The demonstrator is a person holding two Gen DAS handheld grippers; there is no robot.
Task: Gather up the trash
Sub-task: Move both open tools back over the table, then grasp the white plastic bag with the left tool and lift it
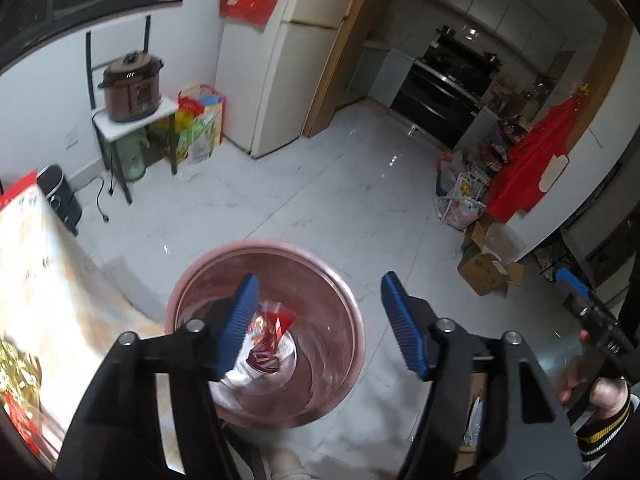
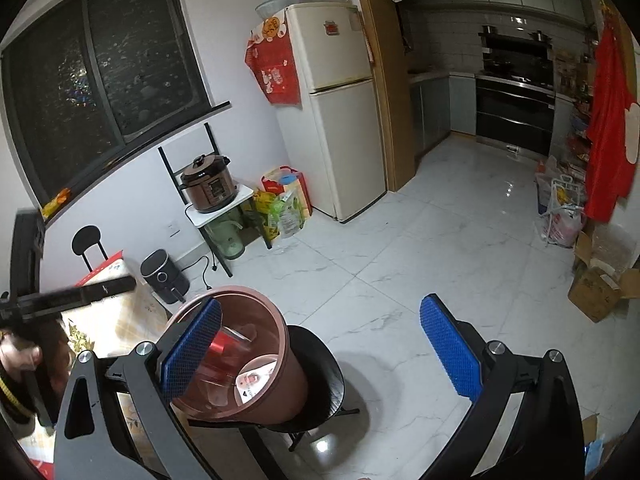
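A pink trash bin (image 1: 332, 280) stands right under my left gripper (image 1: 320, 278), beside a table. The left gripper's blue pads (image 1: 240, 320) are spread wide over the bin's mouth with nothing between them. Red and white wrappers (image 1: 266, 340) lie at the bottom of the bin. In the right wrist view the bin (image 2: 284, 376) rests tilted on a black round chair seat (image 2: 326, 364), with a red wrapper (image 2: 220, 348) and a white one (image 2: 252, 382) inside. My right gripper (image 2: 323, 302) is open and empty, held above and just right of the bin.
A table with a patterned cloth (image 1: 60, 300) is left of the bin. On the white tiled floor (image 2: 440, 240) are a black air fryer (image 2: 164, 276), a stand with a brown cooker (image 2: 208, 184), bags, a fridge (image 2: 344, 120) and cardboard boxes (image 2: 596, 288).
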